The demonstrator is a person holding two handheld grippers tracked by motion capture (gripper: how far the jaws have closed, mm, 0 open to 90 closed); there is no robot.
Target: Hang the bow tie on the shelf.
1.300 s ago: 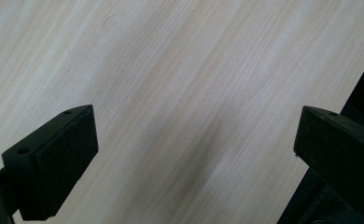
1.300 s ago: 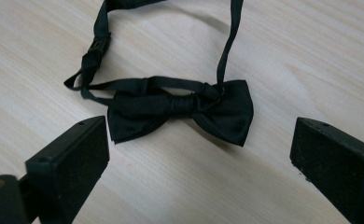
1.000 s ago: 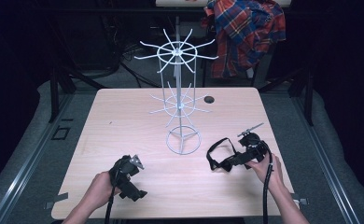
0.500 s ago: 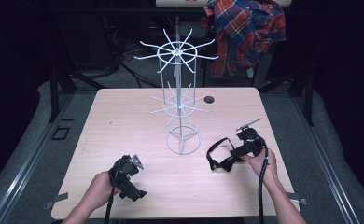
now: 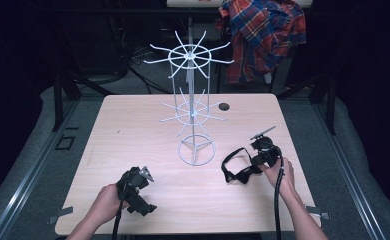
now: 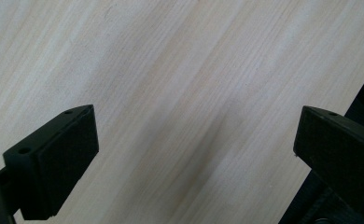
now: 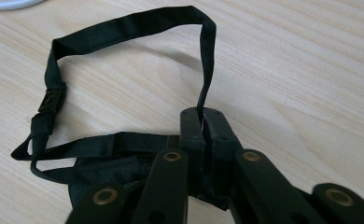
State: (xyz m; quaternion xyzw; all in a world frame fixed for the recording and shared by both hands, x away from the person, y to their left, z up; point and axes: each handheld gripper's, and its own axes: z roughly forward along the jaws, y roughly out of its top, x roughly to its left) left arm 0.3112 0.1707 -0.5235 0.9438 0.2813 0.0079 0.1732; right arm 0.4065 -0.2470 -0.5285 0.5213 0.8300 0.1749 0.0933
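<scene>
A black strap (image 7: 124,28) with a plastic buckle (image 7: 51,100) loops over the wooden table (image 5: 133,130). My right gripper (image 7: 202,114) is shut on this strap, pinching one side of the loop; in the high view the strap (image 5: 235,165) lies at the right front, just left of the right gripper (image 5: 255,160). Part of the strap bunches in a dark heap under the jaws. My left gripper (image 6: 194,140) is open, its jaws wide apart over bare wood, held at the table's left front (image 5: 145,207).
A white wire display rack (image 5: 193,107) with radiating hooks stands at the table's middle, its ring base (image 5: 197,151) near the strap. A small dark disc (image 5: 224,106) lies at the back right. A plaid shirt (image 5: 265,35) hangs behind the table.
The right gripper has shifted slightly with the strap held in it. The left gripper has stayed put.
</scene>
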